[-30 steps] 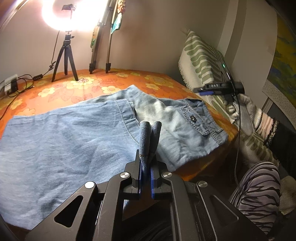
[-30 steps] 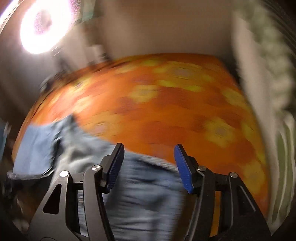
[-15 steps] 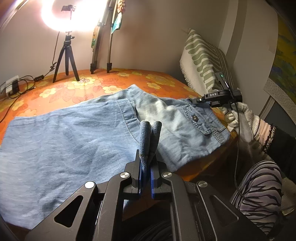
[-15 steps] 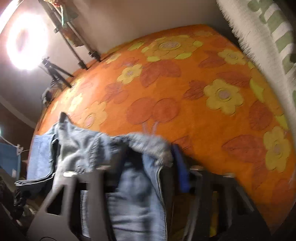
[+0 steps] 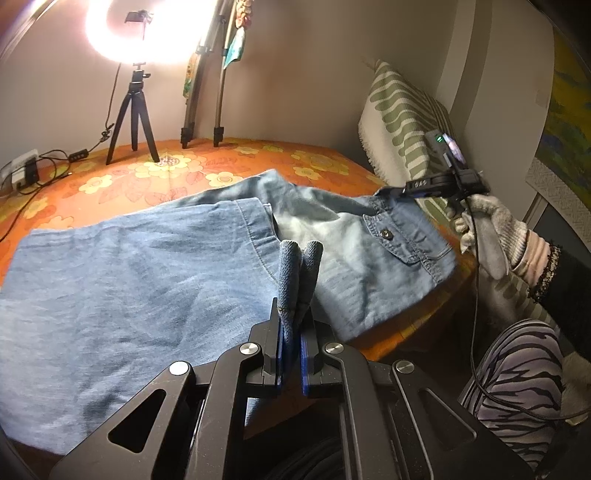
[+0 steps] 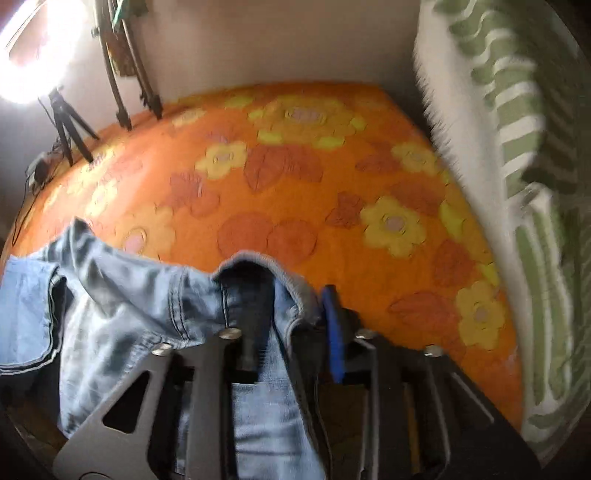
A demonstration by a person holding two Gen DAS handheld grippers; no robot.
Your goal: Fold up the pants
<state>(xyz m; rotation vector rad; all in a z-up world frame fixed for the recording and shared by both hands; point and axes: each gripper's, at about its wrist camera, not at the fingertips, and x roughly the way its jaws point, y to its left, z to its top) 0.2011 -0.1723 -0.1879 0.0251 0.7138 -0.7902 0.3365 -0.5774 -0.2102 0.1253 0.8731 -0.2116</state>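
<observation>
The left gripper (image 5: 291, 350) is clamped tight on a doubled fold of the denim pants (image 5: 147, 280), which spread ahead of it across the orange floral bedspread (image 5: 184, 173). Over at the right gripper (image 6: 291, 332), the jaws have just been opening again — the waistband edge (image 6: 258, 266) drapes between its fingers, blurred, so whether the pads press it I cannot tell.

Ring light (image 5: 136, 33) on tripod (image 5: 133, 118), beige wall (image 5: 295, 74), striped cushion (image 5: 402, 122) rt
</observation>
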